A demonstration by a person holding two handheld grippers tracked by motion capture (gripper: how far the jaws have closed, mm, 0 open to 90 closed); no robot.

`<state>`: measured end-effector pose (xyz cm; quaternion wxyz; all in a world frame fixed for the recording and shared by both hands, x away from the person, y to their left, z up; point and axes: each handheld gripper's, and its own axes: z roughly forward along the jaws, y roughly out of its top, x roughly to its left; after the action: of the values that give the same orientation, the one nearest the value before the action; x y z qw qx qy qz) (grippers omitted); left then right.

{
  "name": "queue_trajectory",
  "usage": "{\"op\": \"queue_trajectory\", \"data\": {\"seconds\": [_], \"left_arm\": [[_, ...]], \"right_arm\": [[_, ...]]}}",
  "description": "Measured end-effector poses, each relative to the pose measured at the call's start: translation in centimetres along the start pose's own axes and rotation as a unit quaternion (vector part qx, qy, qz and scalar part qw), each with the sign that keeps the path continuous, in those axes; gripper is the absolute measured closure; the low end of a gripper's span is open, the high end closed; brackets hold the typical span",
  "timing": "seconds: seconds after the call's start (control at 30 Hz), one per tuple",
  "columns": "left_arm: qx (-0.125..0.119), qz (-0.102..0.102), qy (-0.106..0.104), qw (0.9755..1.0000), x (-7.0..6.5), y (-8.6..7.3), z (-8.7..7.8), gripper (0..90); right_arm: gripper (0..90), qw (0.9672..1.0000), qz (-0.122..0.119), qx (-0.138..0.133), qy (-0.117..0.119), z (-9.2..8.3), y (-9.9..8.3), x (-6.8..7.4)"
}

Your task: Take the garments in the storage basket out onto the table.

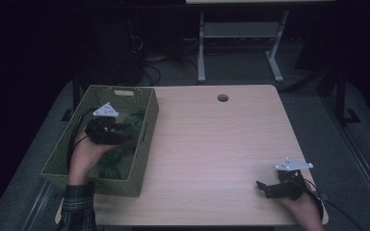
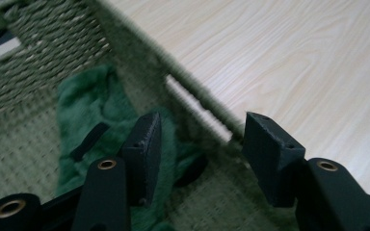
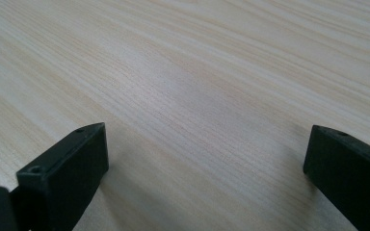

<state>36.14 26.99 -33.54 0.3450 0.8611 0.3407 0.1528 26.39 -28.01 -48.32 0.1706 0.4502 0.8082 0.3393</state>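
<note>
A green woven basket [image 1: 149, 126] stands on the left part of the pale wooden table [image 1: 221, 144]. Crumpled green cloth [image 1: 136, 119] lies inside it. My left gripper [image 1: 126, 137] reaches into the basket from the near side, just above the cloth. In the left gripper view, its jaws [image 2: 200, 130] stand partly apart with nothing pressed between them. The green cloth [image 2: 86, 98], with a short black strip [image 2: 89, 142] on it, lies under the left jaw, and the basket wall [image 2: 48, 43] with its handle slot is ahead. My right gripper [image 1: 262, 188] rests low at the table's near right corner, jaws wide over bare wood [image 3: 197, 72].
A round cable hole [image 1: 222, 97] sits near the table's far edge. Beyond the table stand a white metal frame [image 1: 201, 53] and loose cables on the dark floor. The basket's right wall lies between the cloth and the open tabletop [image 2: 294, 57].
</note>
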Motion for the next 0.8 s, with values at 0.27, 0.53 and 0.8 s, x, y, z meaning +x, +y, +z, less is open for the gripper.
{"op": "queue_trajectory", "data": {"seconds": [0.27, 0.53, 0.8], "left_arm": [[0.030, -0.007, 0.014, 0.9994, 1.4, -1.5, 1.2, 50.0], [0.059, -0.016, 0.017, 0.9980, 2.2, -2.7, 2.5, 53.0], [0.093, -0.017, 0.020, 0.9954, 2.9, -3.8, 3.6, 53.4]], "right_arm": [[1.4, 1.0000, 0.000, 0.000, 0.000, 0.0, 0.0, 0.0], [1.4, 1.0000, 0.000, 0.000, 0.000, 0.0, 0.0, 0.0], [1.4, 1.0000, 0.000, 0.000, 0.000, 0.0, 0.0, 0.0]]}}
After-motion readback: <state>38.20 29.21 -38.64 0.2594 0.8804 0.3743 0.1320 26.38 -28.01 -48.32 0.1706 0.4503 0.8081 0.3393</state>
